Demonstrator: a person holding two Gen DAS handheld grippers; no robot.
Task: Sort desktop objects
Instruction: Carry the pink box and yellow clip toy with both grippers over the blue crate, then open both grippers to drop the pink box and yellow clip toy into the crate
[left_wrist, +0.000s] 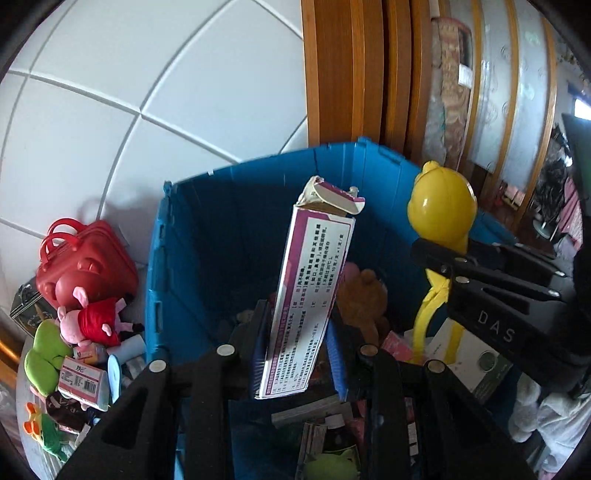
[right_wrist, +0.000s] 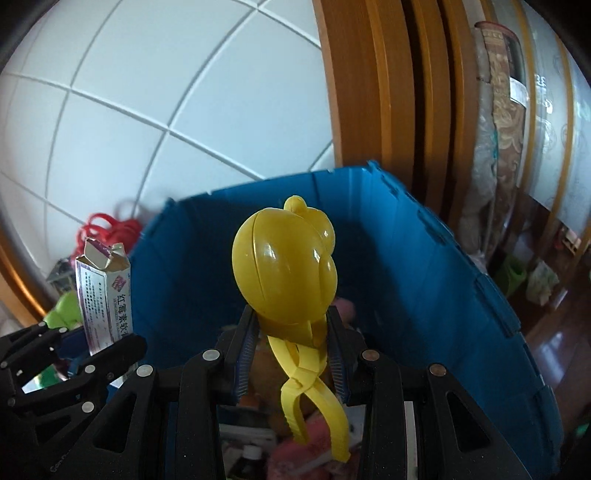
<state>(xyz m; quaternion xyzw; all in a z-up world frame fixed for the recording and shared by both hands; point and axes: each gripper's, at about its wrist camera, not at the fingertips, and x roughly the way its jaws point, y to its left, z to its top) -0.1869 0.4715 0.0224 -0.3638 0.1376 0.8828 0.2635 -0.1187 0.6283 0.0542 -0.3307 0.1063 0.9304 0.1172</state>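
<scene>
Though both grippers' jaws hide much, blue bin (left_wrist: 207, 236) contents stay murky.

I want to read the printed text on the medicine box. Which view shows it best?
The left wrist view: the medicine box stands close and central in the left gripper, its text panel facing the camera. The right wrist view shows the medicine box small, at the left edge.

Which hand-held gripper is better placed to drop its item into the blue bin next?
Probably the left hand-held gripper. Its purple-and-white box sits over the middle of the blue bin, while the right hand-held gripper holds the yellow bear-head tongs nearer the bin's right edge in the left wrist view.
</scene>
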